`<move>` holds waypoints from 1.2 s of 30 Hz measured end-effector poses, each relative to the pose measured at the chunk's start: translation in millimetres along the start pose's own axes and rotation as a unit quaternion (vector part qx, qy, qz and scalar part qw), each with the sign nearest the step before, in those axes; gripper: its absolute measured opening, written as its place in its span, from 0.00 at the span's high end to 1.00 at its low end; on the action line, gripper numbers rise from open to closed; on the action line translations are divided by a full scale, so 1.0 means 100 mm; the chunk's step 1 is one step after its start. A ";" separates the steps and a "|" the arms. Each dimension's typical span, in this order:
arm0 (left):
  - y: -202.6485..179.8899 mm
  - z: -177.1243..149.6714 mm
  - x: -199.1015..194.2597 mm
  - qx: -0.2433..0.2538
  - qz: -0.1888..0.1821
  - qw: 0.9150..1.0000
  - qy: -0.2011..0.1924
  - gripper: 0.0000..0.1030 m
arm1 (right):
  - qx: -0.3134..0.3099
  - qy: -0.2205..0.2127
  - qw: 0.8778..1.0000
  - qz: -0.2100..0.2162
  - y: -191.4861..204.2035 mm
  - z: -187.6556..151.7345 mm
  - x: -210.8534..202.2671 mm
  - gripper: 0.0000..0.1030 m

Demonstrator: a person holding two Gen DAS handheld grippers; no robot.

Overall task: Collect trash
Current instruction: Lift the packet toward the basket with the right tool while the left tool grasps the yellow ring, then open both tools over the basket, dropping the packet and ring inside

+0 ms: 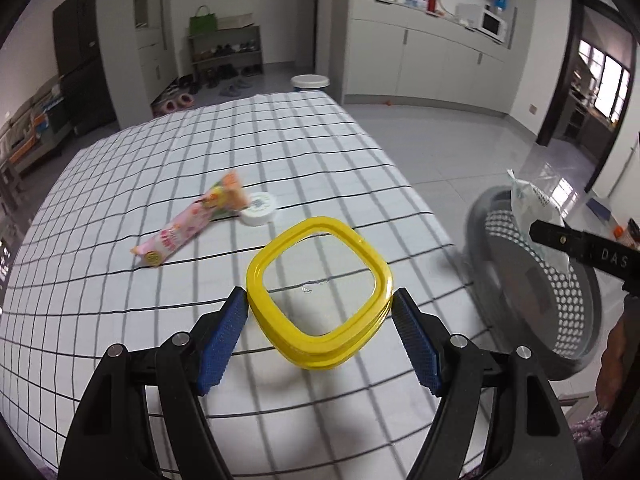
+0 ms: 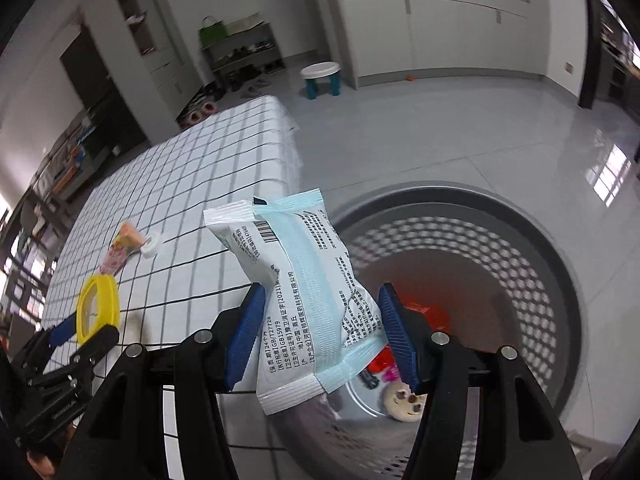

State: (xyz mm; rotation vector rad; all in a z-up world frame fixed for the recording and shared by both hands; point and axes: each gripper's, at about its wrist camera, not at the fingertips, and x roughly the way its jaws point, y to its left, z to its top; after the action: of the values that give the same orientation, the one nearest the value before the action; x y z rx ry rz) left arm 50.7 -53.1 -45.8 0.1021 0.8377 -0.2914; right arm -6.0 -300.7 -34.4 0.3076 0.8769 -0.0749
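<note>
My left gripper (image 1: pixel 320 316) holds a yellow square lid frame (image 1: pixel 320 294) between its blue pads, just above the checked tablecloth (image 1: pixel 120 184). A pink snack wrapper (image 1: pixel 188 226) and a small white round lid (image 1: pixel 259 209) lie further back on the table. My right gripper (image 2: pixel 320 320) is shut on a white and light-blue packet (image 2: pixel 304 288) and holds it over the rim of the grey perforated bin (image 2: pixel 540 264). The bin holds red and other scraps (image 2: pixel 428 316). The packet also shows in the left wrist view (image 1: pixel 536 204).
The bin (image 1: pixel 560 300) stands on the floor beside the table's right edge. A white stool (image 2: pixel 322 74) stands on the grey floor beyond. Cabinets and a shoe rack line the far walls.
</note>
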 end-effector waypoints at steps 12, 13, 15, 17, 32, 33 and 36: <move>-0.76 0.18 -0.05 0.056 -0.045 0.997 -0.011 0.30 | 0.066 -0.016 0.997 -0.034 -0.78 -0.05 -0.26 0.45; -0.84 0.21 -0.05 0.061 -0.050 0.997 -0.013 0.30 | 0.074 -0.021 0.996 -0.039 -0.85 -0.05 -0.31 0.45; -0.99 0.26 -0.06 0.072 -0.060 0.995 -0.017 0.30 | 0.089 -0.028 0.995 -0.046 -0.95 -0.07 -0.41 0.45; -1.10 0.30 -0.06 0.079 -0.068 0.994 -0.020 0.30 | 0.103 -0.033 0.993 -0.049 -1.05 -0.09 -0.48 0.45; -1.85 0.43 0.30 0.131 -0.101 0.986 0.000 0.30 | 0.127 -0.006 0.991 -0.051 -1.20 -0.12 -0.40 0.45; -1.86 0.43 0.33 0.131 -0.102 0.986 0.002 0.30 | 0.128 -0.001 0.990 -0.053 -1.21 -0.12 -0.38 0.45; -1.86 0.43 0.37 0.131 -0.103 0.986 0.006 0.29 | 0.128 0.008 0.990 -0.058 -1.20 -0.09 -0.32 0.45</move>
State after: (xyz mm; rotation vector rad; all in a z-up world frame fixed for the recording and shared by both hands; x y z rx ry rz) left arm 49.7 -247.2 -39.9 0.2638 0.8201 -0.5965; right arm -55.9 -414.4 -43.7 0.4980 0.9021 -0.2953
